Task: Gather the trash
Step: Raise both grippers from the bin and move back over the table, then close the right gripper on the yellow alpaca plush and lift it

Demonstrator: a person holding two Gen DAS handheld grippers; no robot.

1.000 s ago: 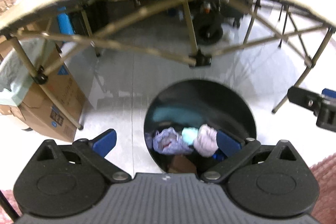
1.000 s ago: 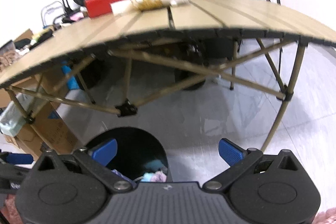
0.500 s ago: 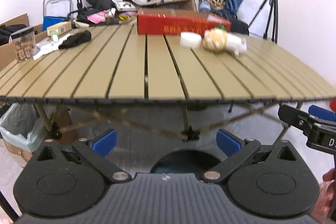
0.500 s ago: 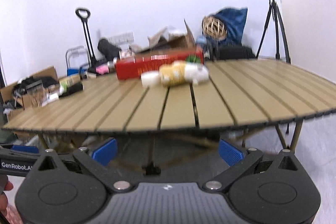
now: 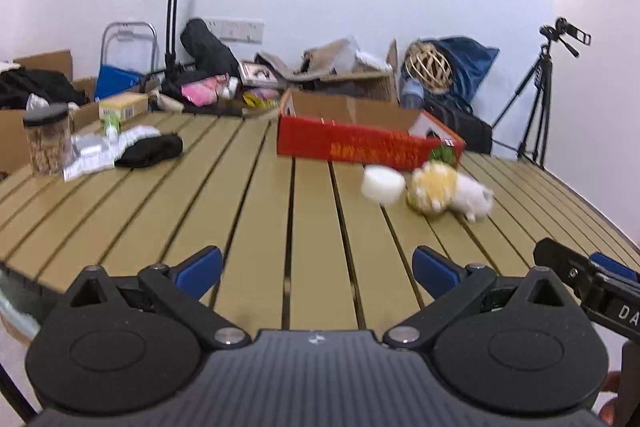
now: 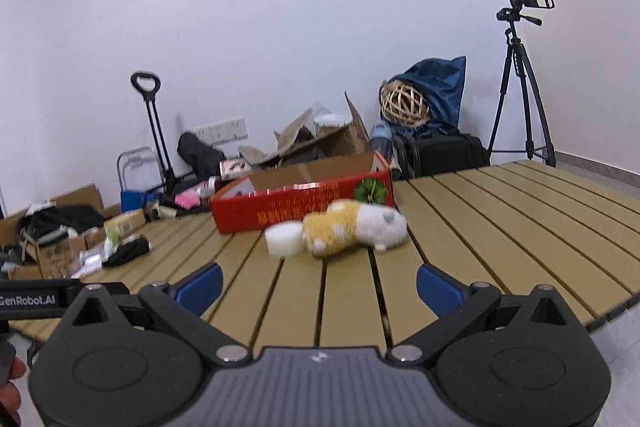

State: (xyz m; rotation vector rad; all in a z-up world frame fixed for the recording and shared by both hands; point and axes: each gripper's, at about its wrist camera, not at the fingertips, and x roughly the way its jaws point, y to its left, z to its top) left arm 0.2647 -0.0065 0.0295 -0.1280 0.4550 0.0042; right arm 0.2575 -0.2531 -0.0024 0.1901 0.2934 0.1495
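A slatted tan table point(image 5: 260, 211) point(image 6: 500, 227) fills both views. On it lie a white foam puck point(image 5: 383, 184) point(image 6: 285, 242) and a yellow and white plush toy point(image 5: 448, 191) point(image 6: 352, 229), touching each other, in front of a red cardboard box point(image 5: 360, 143) point(image 6: 300, 205). My left gripper point(image 5: 318, 269) hangs open over the near table edge, nothing between its fingers. My right gripper point(image 6: 319, 285) is open too, empty, short of the toy. The right gripper also shows at the left wrist view's right edge point(image 5: 592, 287). No bin is in view.
At the table's far left stand a jar point(image 5: 48, 139), papers point(image 5: 90, 155) and a black cloth point(image 5: 150, 150) point(image 6: 127, 250). Behind the table lie boxes, bags, a hand cart point(image 5: 174, 11) and a tripod with camera point(image 6: 520, 83). Bare slats run between the grippers and the toy.
Both grippers rose from over the black bin under the table to above the tabletop, staying open. The bin dropped out of sight; the table's objects came into view.
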